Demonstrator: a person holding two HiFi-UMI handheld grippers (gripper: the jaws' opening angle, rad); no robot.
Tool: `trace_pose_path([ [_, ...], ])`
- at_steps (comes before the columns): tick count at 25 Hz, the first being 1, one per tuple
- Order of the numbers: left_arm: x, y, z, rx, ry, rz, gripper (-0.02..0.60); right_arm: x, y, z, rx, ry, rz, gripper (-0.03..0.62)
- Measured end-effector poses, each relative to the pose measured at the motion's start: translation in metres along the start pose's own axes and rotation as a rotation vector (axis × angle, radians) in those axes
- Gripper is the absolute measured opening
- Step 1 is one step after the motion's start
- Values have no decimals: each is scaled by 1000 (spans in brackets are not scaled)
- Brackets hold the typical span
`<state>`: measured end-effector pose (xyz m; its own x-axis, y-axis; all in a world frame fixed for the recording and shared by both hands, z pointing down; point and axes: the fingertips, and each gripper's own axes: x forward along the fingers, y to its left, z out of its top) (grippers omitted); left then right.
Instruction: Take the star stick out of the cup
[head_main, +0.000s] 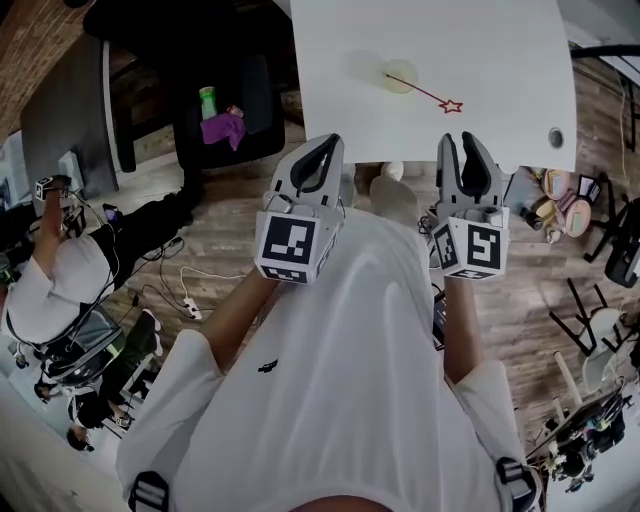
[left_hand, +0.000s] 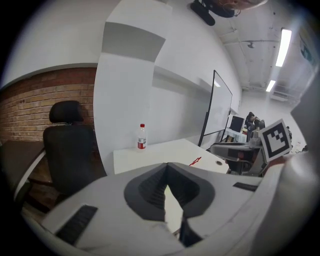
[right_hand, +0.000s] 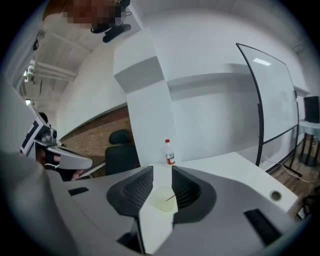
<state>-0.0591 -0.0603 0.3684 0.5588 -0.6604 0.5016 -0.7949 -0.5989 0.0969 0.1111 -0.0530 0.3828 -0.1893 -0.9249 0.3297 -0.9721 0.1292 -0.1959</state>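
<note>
A pale translucent cup (head_main: 398, 76) stands on the white table (head_main: 500, 40). A thin star stick (head_main: 420, 91) slants out of it to the right and ends in a red star (head_main: 451, 105). Both grippers hover at the table's near edge, well short of the cup. My left gripper (head_main: 327, 142) is shut, its tips meeting with nothing between them (left_hand: 166, 165). My right gripper (head_main: 457, 142) is open and empty. In the right gripper view the cup (right_hand: 163, 199) shows far off through the gap of the right gripper (right_hand: 162, 172). The red star (left_hand: 195, 161) also shows in the left gripper view.
A water bottle (right_hand: 170, 152) stands at the table's far side, also in the left gripper view (left_hand: 142, 137). A cable hole (head_main: 555, 138) sits near the table's right corner. A black chair (head_main: 230, 100) carries a green bottle and purple cloth. A whiteboard (right_hand: 272, 100) stands right; another person (head_main: 60, 270) is left.
</note>
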Motion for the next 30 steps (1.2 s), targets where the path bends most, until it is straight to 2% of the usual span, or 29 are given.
trace_pose_path([
  [5,12,-2,1,5,24,7,-6,17,-5,-11,45,33,8,120],
  [12,30,-7,-7,-20,51,14,-6,33,-25,-37,111,110,-39,121],
  [15,36,-11,-12,-17,73,3,-5,40,-31,-43,150,132,-37,166],
  [18,38,-9,-16,-18,91,4,-6,46,-36,-50,169,153,-34,181],
  [27,52,-2,-15,-36,109,27,-6,66,-48,-64,226,201,-20,183],
  [30,51,-4,-21,-49,150,28,-6,72,-51,-65,226,206,-17,183],
])
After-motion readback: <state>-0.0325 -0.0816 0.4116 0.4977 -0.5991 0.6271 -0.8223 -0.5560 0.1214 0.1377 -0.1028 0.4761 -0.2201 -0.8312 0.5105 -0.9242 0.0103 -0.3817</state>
